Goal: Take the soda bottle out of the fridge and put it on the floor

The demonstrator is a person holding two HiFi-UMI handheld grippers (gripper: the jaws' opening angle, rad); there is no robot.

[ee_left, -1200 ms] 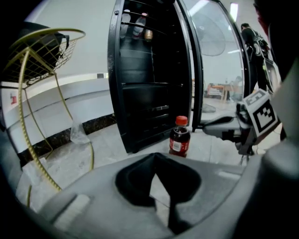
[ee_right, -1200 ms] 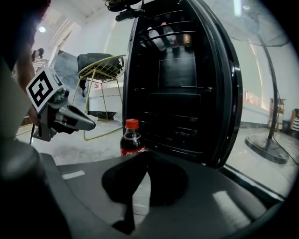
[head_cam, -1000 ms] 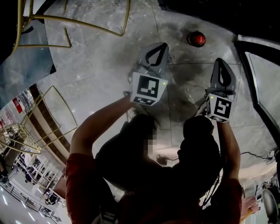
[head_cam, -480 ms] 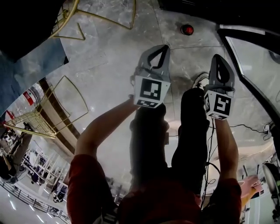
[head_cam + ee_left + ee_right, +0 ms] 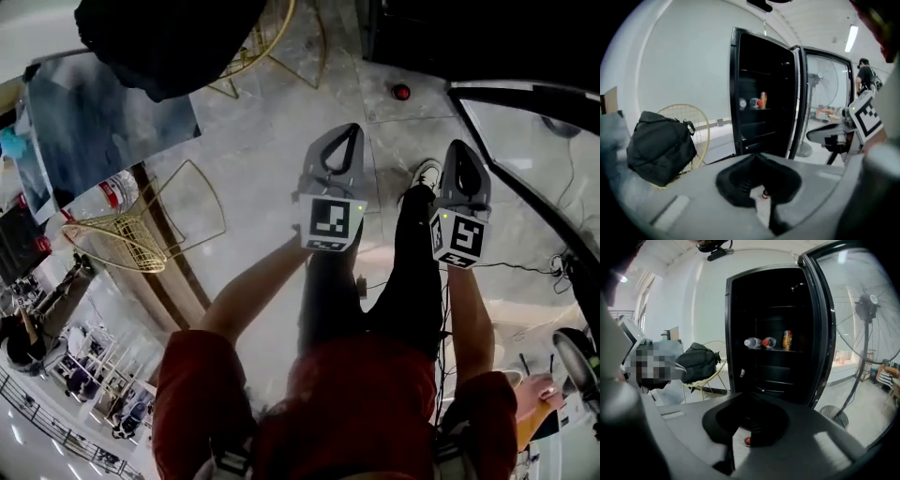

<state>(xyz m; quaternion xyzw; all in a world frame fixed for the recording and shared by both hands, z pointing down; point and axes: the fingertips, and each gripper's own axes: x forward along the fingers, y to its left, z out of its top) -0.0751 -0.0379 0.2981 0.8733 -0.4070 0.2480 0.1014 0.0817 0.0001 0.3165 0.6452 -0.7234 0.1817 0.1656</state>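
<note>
left gripper (image 5: pixel 350 129) and right gripper (image 5: pixel 460 144) higher than before, jaws together, empty; one soda bottle (image 5: pixel 401 92) below

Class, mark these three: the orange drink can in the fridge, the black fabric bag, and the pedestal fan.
Orange drink can (image 5: pixel 787 340): right gripper view, its side.
Black fabric bag (image 5: pixel 661 145): left gripper view, its front panel.
Round pedestal fan (image 5: pixel 867 301): right gripper view, its hub.
</note>
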